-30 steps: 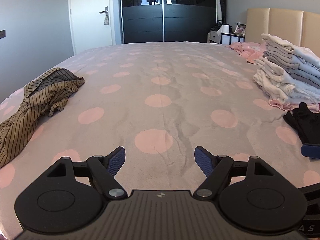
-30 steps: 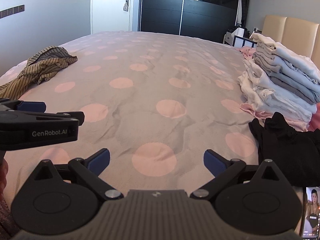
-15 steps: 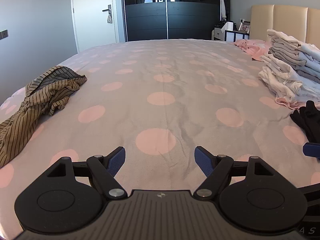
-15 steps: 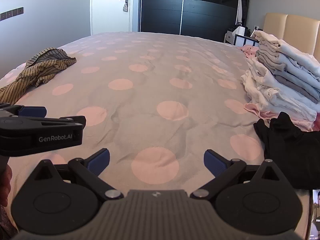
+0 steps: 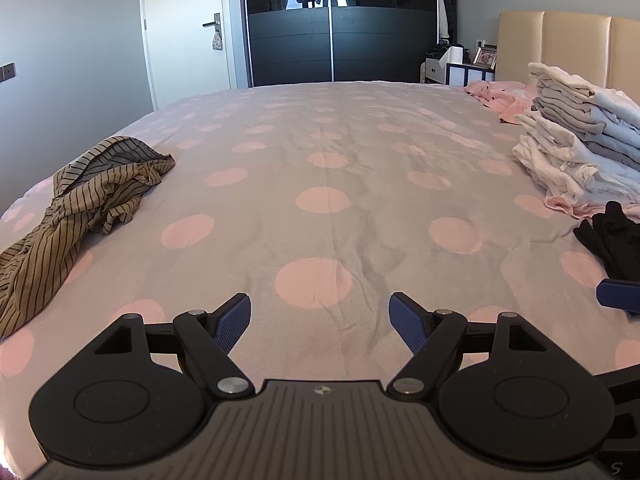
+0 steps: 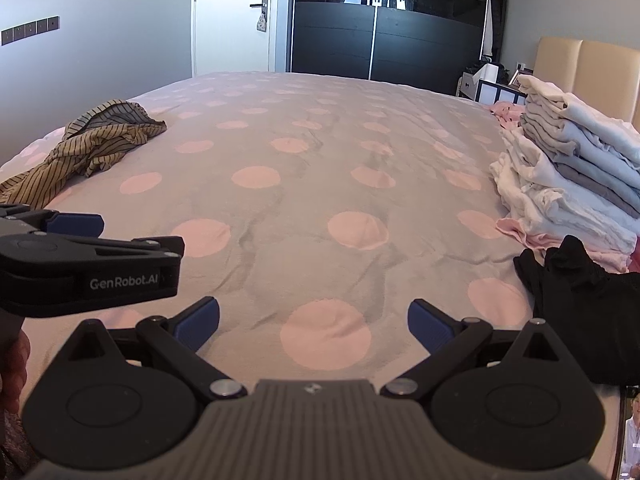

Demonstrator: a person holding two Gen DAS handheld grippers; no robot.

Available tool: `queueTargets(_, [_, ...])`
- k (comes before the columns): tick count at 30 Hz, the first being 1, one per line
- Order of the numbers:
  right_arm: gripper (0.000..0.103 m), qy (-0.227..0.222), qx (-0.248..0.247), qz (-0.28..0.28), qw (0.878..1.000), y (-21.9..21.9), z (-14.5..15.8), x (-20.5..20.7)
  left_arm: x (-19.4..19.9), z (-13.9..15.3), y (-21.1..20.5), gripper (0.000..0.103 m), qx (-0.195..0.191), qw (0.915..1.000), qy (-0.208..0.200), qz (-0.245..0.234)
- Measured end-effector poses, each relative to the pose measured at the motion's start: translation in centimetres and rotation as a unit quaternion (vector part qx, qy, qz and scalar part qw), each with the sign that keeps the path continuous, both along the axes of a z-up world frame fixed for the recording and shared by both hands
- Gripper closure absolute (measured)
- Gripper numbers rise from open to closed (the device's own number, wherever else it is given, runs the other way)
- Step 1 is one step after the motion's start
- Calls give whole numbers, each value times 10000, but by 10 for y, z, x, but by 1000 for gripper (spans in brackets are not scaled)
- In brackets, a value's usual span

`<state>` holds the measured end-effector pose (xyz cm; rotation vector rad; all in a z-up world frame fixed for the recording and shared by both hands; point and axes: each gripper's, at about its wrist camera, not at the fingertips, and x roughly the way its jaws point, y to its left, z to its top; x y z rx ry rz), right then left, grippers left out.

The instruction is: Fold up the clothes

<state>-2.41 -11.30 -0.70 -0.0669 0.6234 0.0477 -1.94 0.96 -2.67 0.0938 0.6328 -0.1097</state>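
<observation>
On the bed (image 5: pixel 320 152): striped shirt (image 5: pixel 80 208) crumpled left, folded stack (image 6: pixel 572 168) right, black garment (image 6: pixel 588 300) below it. Left gripper (image 5: pixel 320 320) and right gripper (image 6: pixel 314 320), fingers spread, empty. Cameras have tilted slightly; nothing grasped yet, next garment pending.

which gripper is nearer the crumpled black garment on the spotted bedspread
Right. The right gripper hangs open with the crumpled black garment just off its right finger; the left gripper, also open, sits farther left, beyond the right one.

Both views have tilted slightly upward since.
</observation>
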Motion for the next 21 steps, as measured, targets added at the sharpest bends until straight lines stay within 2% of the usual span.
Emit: queueTargets(21, [2,-15,62,-27,10000,-2,2,0,-1,3,0,27,3,10000,-14,-65])
